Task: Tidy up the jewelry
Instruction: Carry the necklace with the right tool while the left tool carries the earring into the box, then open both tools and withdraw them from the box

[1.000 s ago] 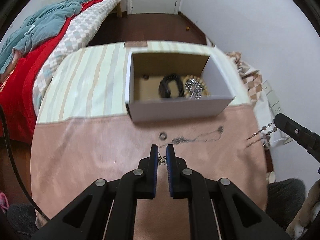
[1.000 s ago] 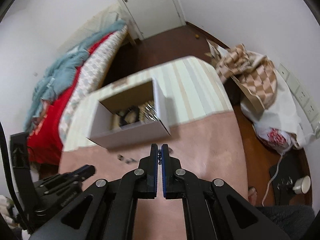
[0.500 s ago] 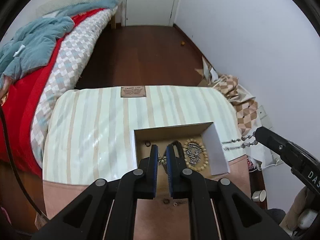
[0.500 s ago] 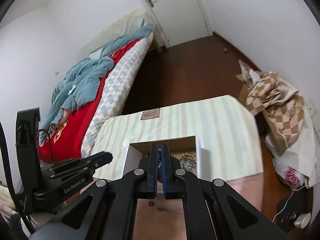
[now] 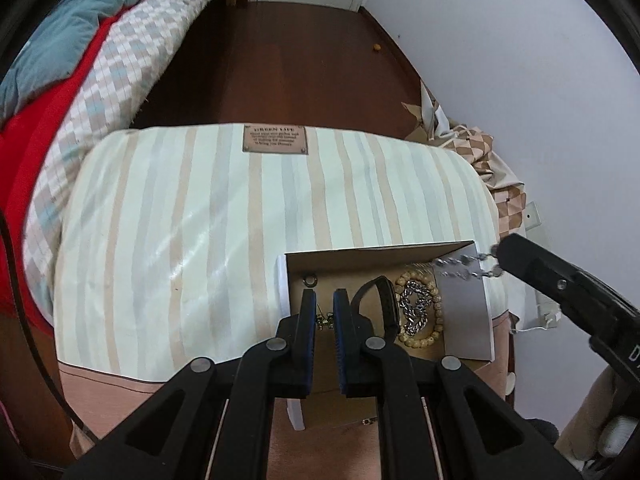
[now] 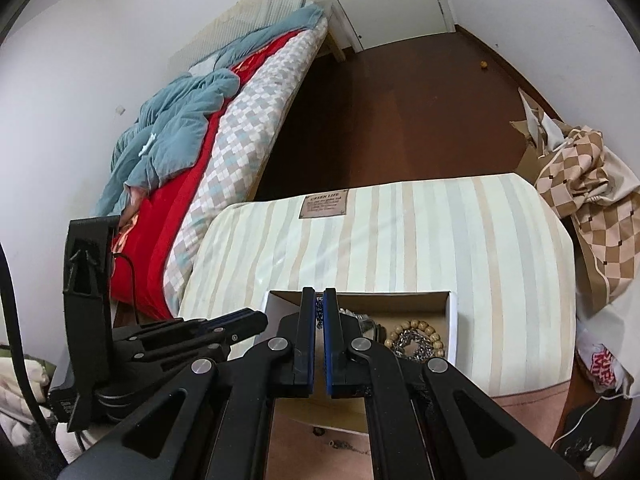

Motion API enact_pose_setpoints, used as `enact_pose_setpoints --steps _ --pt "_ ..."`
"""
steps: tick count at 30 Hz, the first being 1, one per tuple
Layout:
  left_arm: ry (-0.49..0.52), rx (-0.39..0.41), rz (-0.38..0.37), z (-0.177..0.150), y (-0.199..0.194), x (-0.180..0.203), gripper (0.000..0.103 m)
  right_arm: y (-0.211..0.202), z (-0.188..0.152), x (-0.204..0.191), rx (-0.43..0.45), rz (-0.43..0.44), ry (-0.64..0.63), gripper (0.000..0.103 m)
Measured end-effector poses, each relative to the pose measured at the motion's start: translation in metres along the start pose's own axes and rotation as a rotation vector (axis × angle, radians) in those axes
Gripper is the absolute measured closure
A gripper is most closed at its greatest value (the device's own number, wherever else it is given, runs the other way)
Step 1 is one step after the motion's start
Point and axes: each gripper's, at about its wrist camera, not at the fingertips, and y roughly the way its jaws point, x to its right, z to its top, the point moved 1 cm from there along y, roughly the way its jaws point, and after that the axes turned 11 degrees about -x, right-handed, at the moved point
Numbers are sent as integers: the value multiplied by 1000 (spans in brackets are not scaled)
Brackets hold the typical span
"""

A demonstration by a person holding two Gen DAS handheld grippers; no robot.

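Hanging at lower centre over the open box (image 5: 466,312), your left tongs (image 5: 325,316) pinch a small earring (image 5: 325,319); your right tongs (image 6: 319,316) clamp a chain (image 5: 466,266) above its right wall.

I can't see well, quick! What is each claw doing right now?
Left claw: closed on a small earring over the box.
Right claw: closed on a chain over the box.

Striped-and-pink covered table (image 5: 192,216) — open cardboard box (image 5: 466,320) resting on it.
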Motion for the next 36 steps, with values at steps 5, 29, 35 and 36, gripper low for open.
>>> enact_pose_setpoints --steps 5,29,35,36 --pt "-42 -25 -40 6 0 -3 89 30 9 10 -176 87 42 98" --pt "-23 139 285 -63 -22 -2 1 15 -70 22 -143 -449 21 0" --pt "-40 197 336 -84 -47 5 1 -2 -86 11 -108 -466 26 0" --pt "-44 211 334 -88 -53 6 1 -5 -88 9 -101 -467 25 0"
